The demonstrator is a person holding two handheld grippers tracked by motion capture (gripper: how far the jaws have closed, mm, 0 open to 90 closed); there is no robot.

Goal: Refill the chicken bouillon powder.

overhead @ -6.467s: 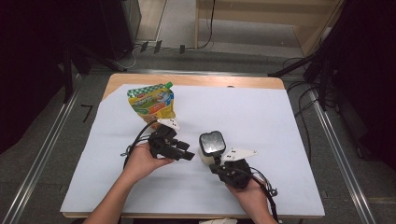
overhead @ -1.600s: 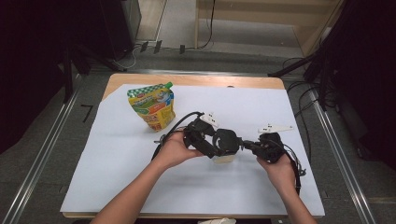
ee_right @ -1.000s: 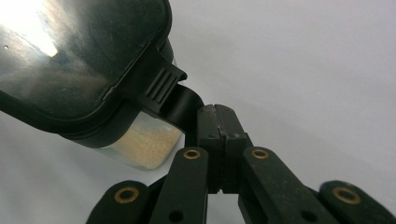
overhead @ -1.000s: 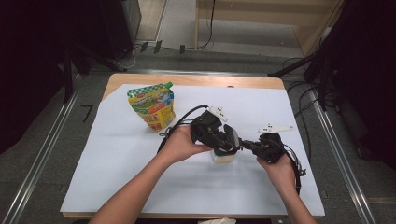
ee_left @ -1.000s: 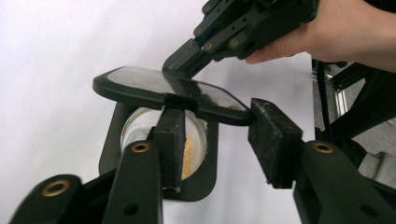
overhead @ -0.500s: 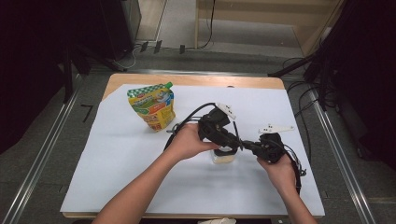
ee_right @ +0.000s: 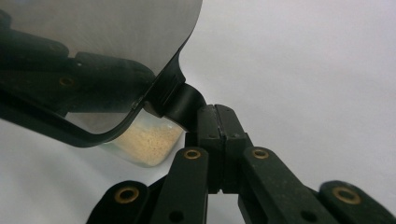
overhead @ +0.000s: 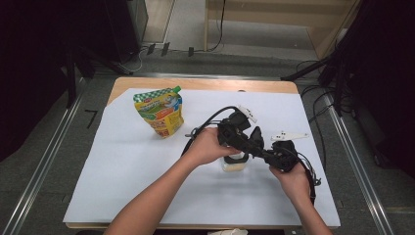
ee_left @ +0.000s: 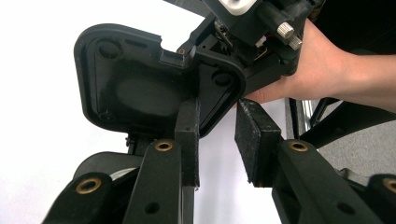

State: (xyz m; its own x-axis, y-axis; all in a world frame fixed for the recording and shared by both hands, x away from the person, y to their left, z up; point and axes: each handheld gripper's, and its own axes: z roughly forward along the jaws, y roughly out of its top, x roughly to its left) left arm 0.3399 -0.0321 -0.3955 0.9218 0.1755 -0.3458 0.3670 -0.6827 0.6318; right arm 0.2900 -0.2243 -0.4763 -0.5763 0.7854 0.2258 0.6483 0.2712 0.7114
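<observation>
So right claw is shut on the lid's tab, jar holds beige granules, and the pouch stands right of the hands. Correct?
One thing is off: the pouch stands to the left of the hands, as the high view shows. The rest holds: the right claw is shut on a tab of the lid, and the jar holds beige granules.

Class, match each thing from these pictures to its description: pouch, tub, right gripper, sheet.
Things:
1. pouch
2. tub
3. right gripper
4. sheet

Descriptions:
a. white, lies flat
b. shut on the lid tab
c. stands upright, green and yellow
d. holds pale grains

Pairs: 1-c, 2-d, 3-b, 4-a
</observation>
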